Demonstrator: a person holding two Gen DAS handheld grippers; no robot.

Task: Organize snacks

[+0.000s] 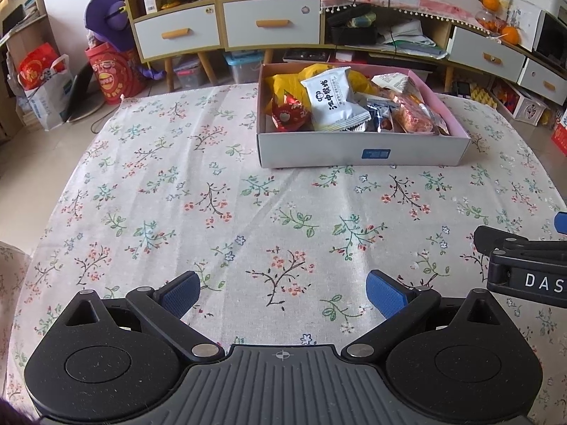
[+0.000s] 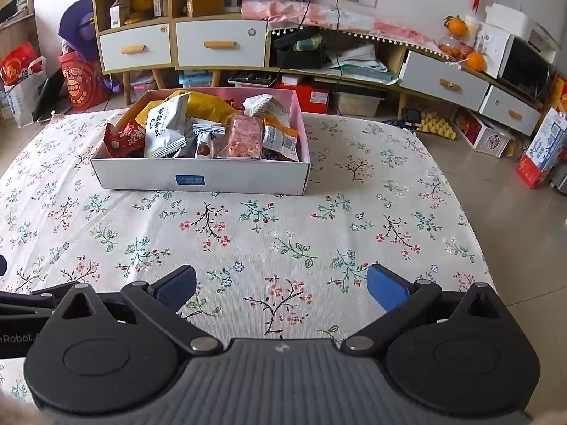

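Left wrist view: left gripper spread wide over the flowered tablecloth, nothing between its two blue pads. At the right edge of this view only, part of the right gripper, black, with white letters on its side. Also only here, a yellow bag lying plain in the back left corner of the box.

Right wrist view: right gripper spread wide too, empty, low over the cloth. At the left edge, a bit of the left gripper's black arm. Only here, the bare floor past the right edge of the table, and a small orange-and-white pack leaning on the box's right wall.

One box, white outside and pink inside, open on top, near the far edge of the table, well apart from both grippers. Inside it, a heap of snacks: one red pack, one big white pack with dark writing, one pink bar in clear wrap, one small blue-and-white pack, one more white pack at the back. More underneath, too hidden to count. No snacks on the cloth itself.
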